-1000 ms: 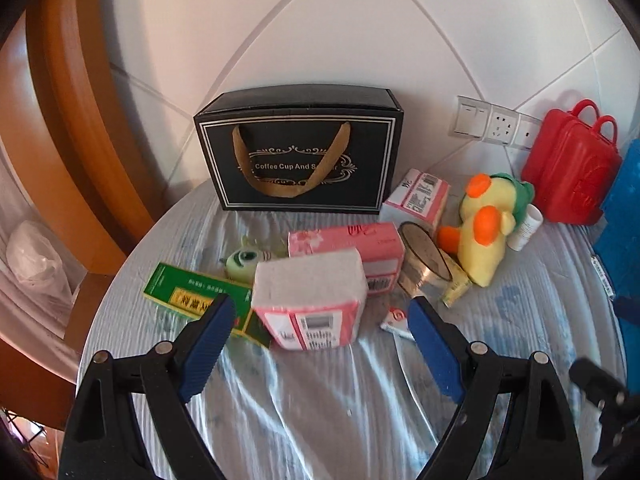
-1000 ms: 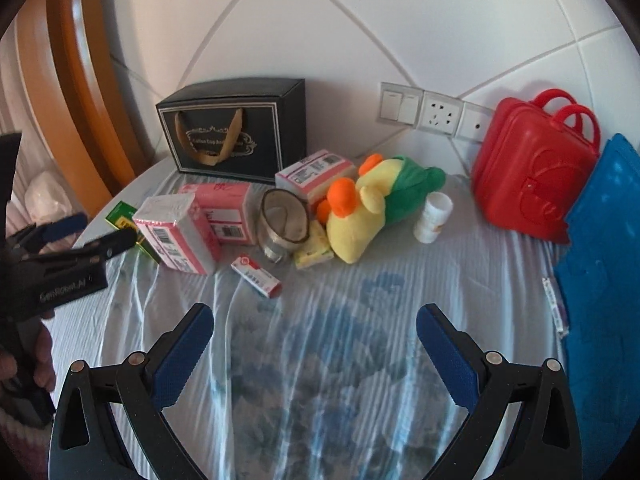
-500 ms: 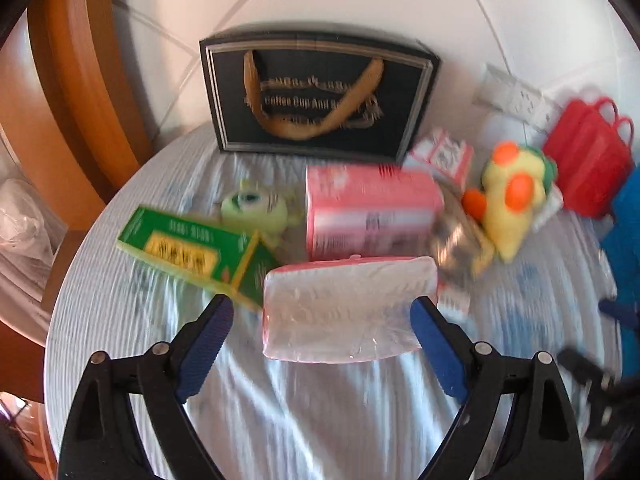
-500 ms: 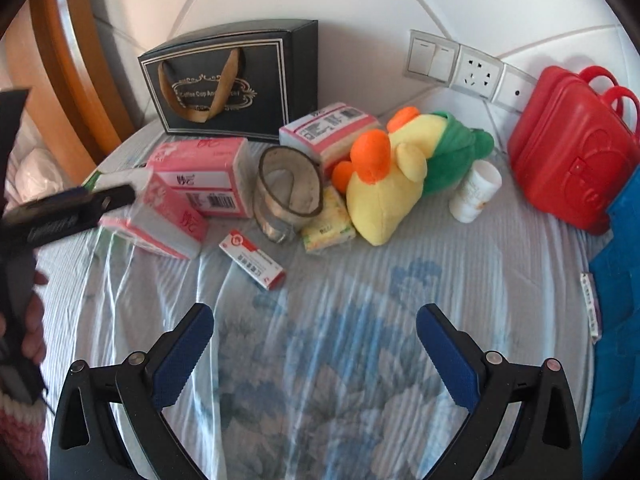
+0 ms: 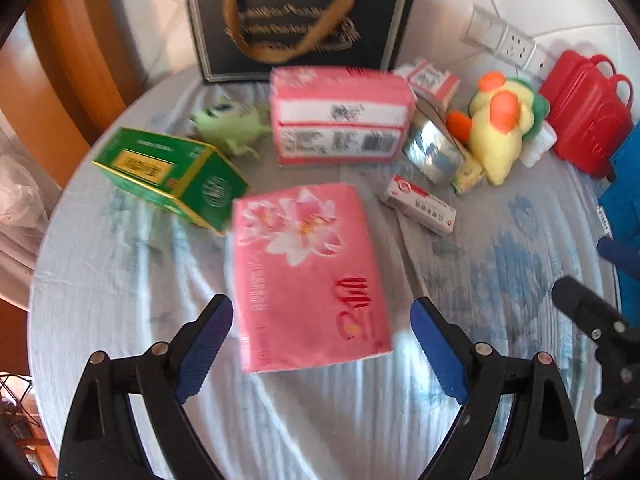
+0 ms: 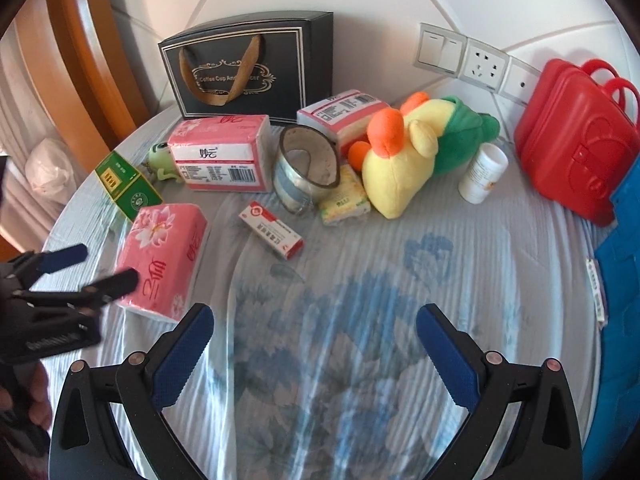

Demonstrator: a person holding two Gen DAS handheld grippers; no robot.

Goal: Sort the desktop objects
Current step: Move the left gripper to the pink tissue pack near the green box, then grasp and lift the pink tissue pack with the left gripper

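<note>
Left gripper [image 5: 322, 340] wide open, angled down over pink tissue pack [image 5: 308, 276].

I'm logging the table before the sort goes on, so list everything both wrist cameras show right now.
tissue packs: 3, pink, one front left, two farther back
green box: 1, green and yellow, left edge
green figure: 1, pale green, behind green box
gift bag: 1, black, against wall
tape roll: 1, silver, centre
small carton: 1, red and white, centre front
yellow packet: 1, beside tape roll
plush toy: 1, yellow, orange, green
bottle: 1, white
case: 1, red, right
left tongs: open, astride front pack
right tongs: open, over cloth
</note>
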